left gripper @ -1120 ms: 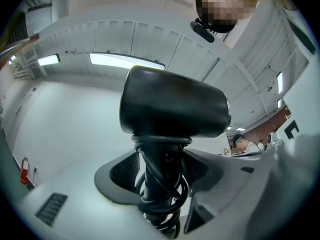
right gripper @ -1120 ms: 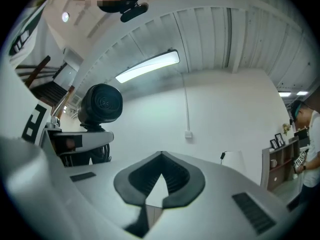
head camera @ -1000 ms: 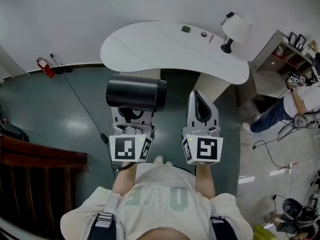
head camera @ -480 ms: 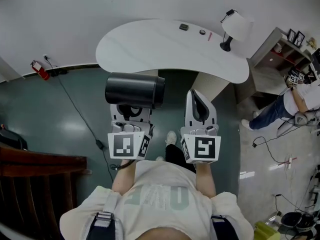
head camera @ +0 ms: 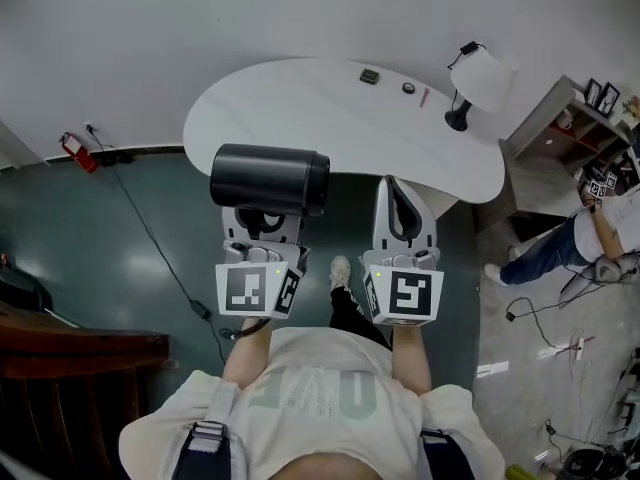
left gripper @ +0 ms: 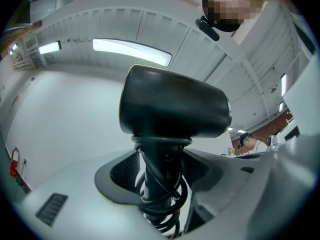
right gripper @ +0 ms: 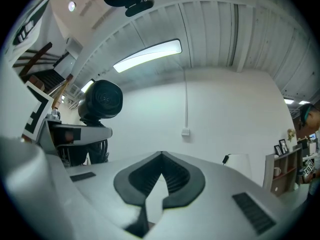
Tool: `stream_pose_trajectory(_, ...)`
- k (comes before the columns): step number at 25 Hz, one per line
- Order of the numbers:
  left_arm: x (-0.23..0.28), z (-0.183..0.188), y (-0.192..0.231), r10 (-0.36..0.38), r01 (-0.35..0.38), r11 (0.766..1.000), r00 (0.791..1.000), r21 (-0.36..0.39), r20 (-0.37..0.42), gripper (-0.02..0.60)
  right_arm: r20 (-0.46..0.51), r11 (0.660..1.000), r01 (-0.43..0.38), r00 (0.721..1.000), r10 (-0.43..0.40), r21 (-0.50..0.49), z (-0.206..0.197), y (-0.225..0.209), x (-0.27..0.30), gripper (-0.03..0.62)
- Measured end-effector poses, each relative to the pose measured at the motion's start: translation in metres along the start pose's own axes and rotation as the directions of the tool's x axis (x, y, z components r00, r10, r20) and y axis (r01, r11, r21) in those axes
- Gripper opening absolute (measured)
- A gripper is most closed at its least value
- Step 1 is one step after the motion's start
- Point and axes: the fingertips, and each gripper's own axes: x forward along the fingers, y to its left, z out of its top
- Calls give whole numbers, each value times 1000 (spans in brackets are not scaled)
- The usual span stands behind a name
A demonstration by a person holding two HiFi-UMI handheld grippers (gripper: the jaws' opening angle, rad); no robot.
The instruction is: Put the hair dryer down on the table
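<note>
Aloft in the left gripper (head camera: 262,230), the black hair dryer (head camera: 268,180) stands handle-down with its barrel lying crosswise on top, seen in the head view just at the near edge of the white tabletop (head camera: 300,108) and not resting on it. Its jaws stand fairly wide, clamped on the handle, which has the black cord (left gripper: 162,194) wound around it. Beside it, the right gripper (head camera: 401,208) points the same way with its jaws closed tip to tip on nothing. A white lamp (head camera: 478,78) stands at the tabletop's far right end.
</note>
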Motion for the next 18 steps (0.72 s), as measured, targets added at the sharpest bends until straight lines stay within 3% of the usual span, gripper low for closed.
stream_pose_trajectory(12, 188, -31, 27, 71, -72, 997, 997, 35, 25, 255, 1, 997, -71, 997, 71, -17, -23, -91, 185, 3)
stream_pose_trajectory(18, 256, -49, 38, 97, -98, 995, 995, 27, 35, 255, 22, 995, -99, 995, 100, -18, -33, -126, 253, 3)
